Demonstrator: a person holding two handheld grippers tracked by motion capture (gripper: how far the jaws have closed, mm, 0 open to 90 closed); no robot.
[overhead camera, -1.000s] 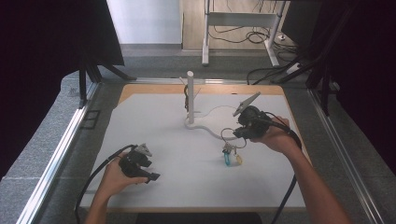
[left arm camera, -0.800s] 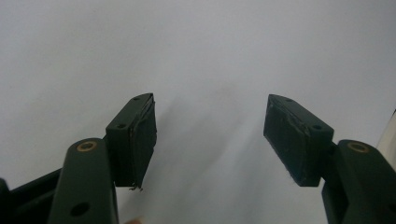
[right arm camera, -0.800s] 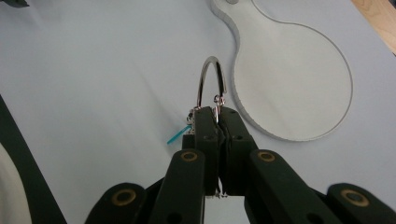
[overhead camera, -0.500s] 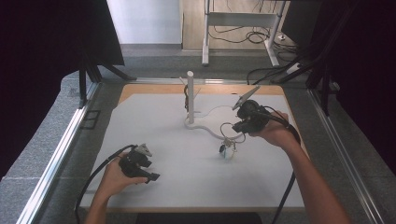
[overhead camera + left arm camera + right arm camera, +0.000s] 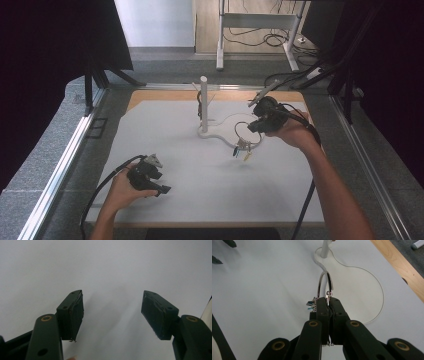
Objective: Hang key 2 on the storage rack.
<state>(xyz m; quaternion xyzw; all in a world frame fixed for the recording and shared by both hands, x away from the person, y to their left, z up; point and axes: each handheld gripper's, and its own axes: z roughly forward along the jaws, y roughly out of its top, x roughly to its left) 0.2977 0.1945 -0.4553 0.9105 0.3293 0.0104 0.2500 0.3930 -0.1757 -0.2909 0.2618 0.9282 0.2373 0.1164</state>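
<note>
While the right tongs [image 5: 328,305] stand closed on a metal ring [image 5: 325,285], the ring rises as a silver loop from between their pads, and small blue and yellow tags [image 5: 242,151] hang from it. In the high view the ring [image 5: 243,135] sits at the right tongs [image 5: 252,127], lifted above the white surface [image 5: 170,135], with the tags dangling beneath and throwing a faint shadow on the sheet. The ring is right of centre, just right of the stand [image 5: 203,102], a white post on a flat base from which a thin white cord [image 5: 377,287] loops round on the surface. In the right gripper view the post's foot [image 5: 324,251] stands beyond the ring, a little apart from it.

The left tongs [image 5: 112,312] are open, their two dark pads well apart with only bare white surface between them. In the high view the left tongs [image 5: 161,189] rest near the left near corner of the surface, held in the person's hand [image 5: 122,190], well apart from the ring.
</note>
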